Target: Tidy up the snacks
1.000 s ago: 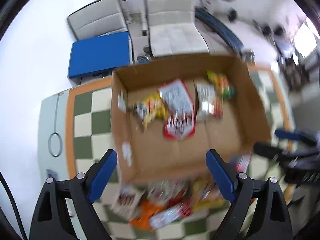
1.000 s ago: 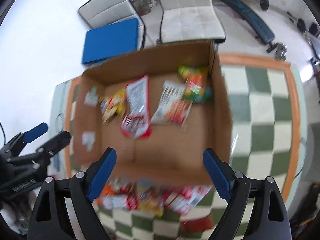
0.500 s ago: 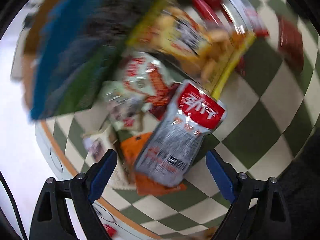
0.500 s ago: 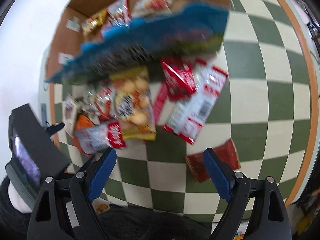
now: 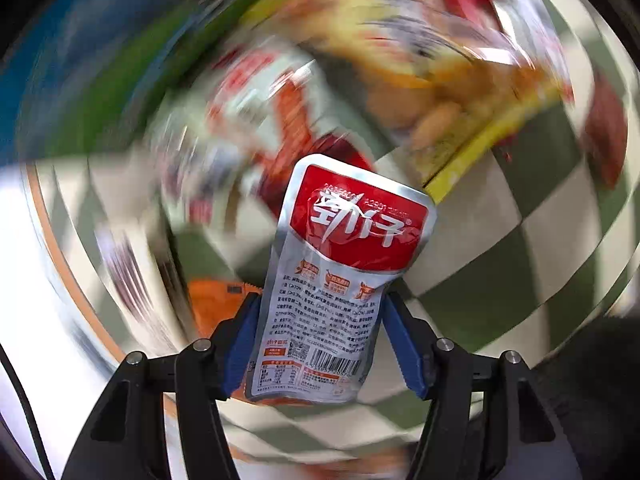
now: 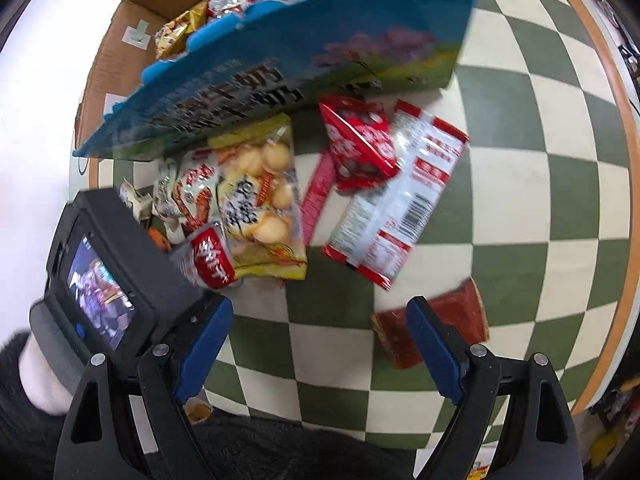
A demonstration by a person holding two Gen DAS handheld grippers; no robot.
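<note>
A silver pouch with a red top stands between the blue pads of my left gripper. Its jaws are closing and the pads press on the pouch's lower sides. The pouch is sharp while everything behind it is smeared. In the right wrist view the same pouch sticks out from the left gripper's camera body, at the near edge of a snack pile. My right gripper hangs open over bare checkered table, with a dark red packet just beyond its right finger.
A cardboard box with a blue-green printed outer wall holds several snacks at the back. In front of it lie a yellow bag of round crackers, a red packet and a white-red packet. A dark sleeve fills the bottom left.
Both grippers dropped from above the box to the pile in front of it. The left jaws narrowed onto the silver-red pouch, which now moves with them. The right jaws stayed wide.
</note>
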